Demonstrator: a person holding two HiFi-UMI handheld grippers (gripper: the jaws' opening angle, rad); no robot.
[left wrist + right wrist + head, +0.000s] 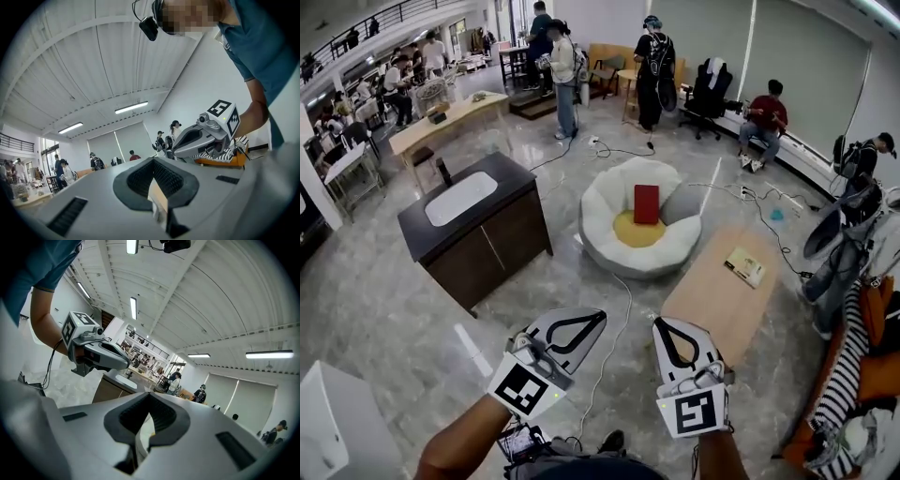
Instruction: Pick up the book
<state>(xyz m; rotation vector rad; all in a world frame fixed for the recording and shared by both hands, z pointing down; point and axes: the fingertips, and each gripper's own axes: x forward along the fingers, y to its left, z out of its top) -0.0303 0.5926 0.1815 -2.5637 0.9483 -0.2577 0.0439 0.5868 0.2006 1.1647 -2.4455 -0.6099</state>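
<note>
A red book (646,203) lies on a white beanbag (605,202) out in the middle of the floor. A second, pale book (744,266) lies on a low wooden table (712,300) to the right. Both grippers are held low at the near edge of the head view, far short of either book. My left gripper (596,320) (157,187) is shut with nothing in it. My right gripper (664,329) (147,423) is also shut and empty. Each gripper view shows the other gripper alongside: the right gripper (206,136) and the left gripper (96,355).
A dark cabinet with a white sink top (473,225) stands left of the beanbag. A cable (614,337) runs across the marble floor between the grippers. An orange sofa with striped cloth (848,375) is at the right, a white box (323,427) at the lower left. Several people stand at the back.
</note>
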